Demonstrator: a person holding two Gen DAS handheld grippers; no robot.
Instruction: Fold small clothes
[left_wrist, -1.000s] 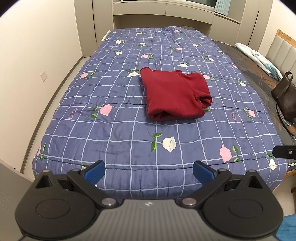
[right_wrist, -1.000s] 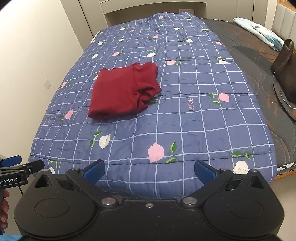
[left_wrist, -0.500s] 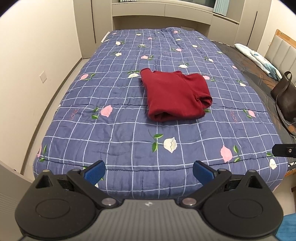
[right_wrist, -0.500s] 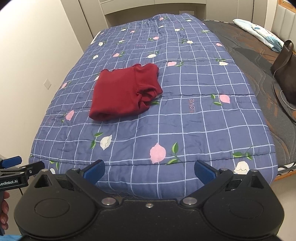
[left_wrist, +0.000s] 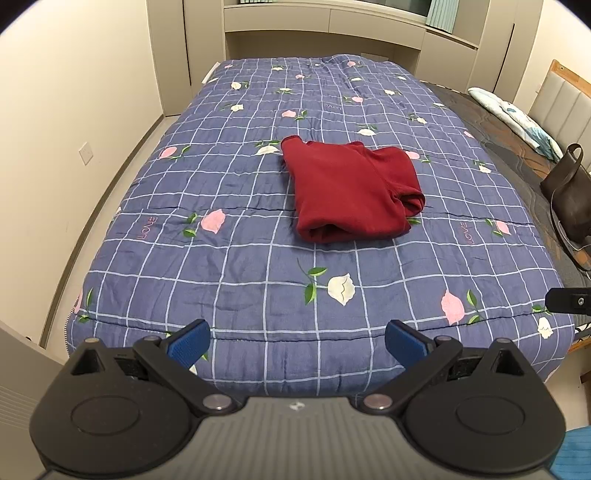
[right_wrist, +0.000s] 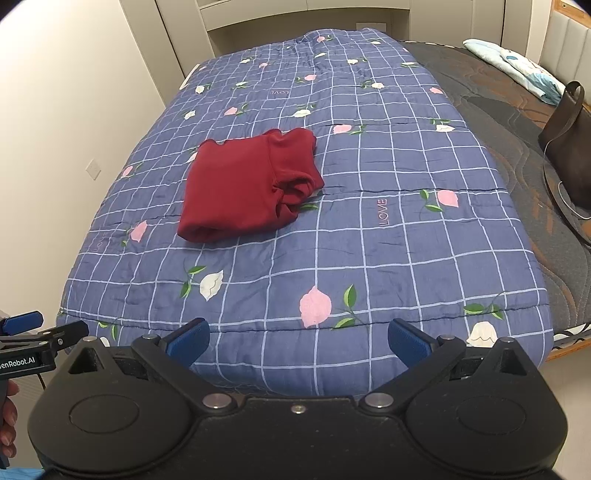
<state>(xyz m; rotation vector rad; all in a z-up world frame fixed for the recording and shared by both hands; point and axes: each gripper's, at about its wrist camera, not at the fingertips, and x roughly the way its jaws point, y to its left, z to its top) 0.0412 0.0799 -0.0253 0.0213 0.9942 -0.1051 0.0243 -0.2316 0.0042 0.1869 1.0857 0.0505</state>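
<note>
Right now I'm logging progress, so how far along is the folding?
Done, it seems: the red garment lies folded into a compact bundle on the blue quilt. In hand: nothing; the left gripper and right gripper hang open near the bed's edge, apart from it. Left: no other clothes show.

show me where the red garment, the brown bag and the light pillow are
red garment (left_wrist: 351, 188), left wrist view, middle of its top layer
brown bag (right_wrist: 570, 144), right wrist view, its front side
light pillow (left_wrist: 517, 118), left wrist view, its middle
</note>
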